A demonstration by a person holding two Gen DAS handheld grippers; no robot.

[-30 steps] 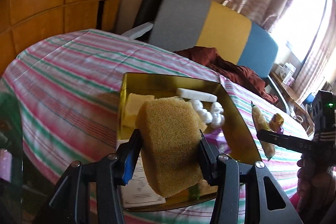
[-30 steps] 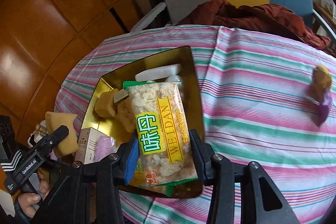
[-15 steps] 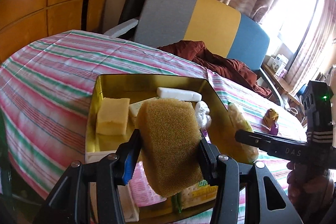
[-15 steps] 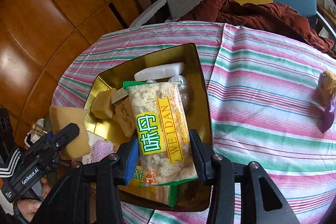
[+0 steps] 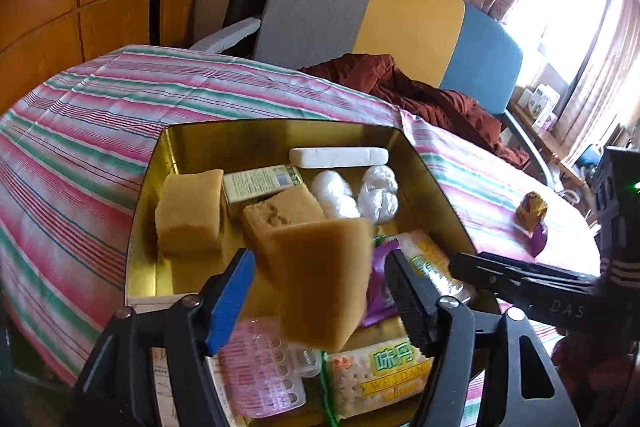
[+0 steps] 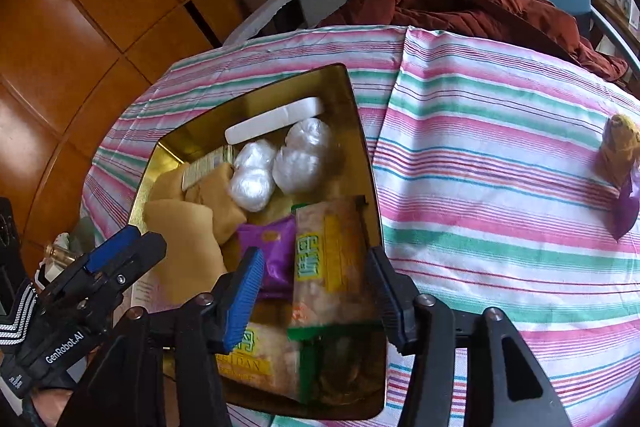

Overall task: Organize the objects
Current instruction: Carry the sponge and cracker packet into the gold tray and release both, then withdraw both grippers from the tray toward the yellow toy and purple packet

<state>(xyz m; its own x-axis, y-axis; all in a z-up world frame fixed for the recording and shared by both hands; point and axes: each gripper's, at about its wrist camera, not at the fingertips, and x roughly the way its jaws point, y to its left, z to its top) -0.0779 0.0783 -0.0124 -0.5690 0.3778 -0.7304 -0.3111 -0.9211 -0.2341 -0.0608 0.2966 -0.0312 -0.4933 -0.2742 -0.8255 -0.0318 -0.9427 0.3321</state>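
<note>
While the left gripper [image 5: 320,291] hung over the near end of the gold tin [image 5: 148,187], its jaws were opening and the tan sponge [image 5: 320,279] sat loose between them, blurred, with a gap showing at each pad. The right gripper [image 6: 316,291] stood over the tin's near right side, its jaws likewise opening, and the cracker packet [image 6: 328,259] lay between them, clear of both pads and slanting down onto the things in the tin.

Inside the tin, just past the sponge, lay another tan sponge [image 5: 280,215], and left of that a yellow block [image 5: 188,215] against the tin's left wall. A small printed box [image 5: 260,183] lay behind these, two white plastic-wrapped bundles [image 5: 356,195] sat to its right, and a white bar [image 5: 338,157] rested along the far wall. At the near end were a purple packet [image 6: 272,259], a second cracker packet [image 5: 376,375] and a pink plastic piece [image 5: 264,371].

The tin sat on a striped tablecloth [image 6: 480,187]. Well to the right of the tin, a small wrapped yellow and purple item [image 6: 620,163] lay alone on the cloth. Beyond the tin's far side a dark red garment [image 6: 460,11] was heaped against a grey, yellow and blue chair back [image 5: 400,15].
</note>
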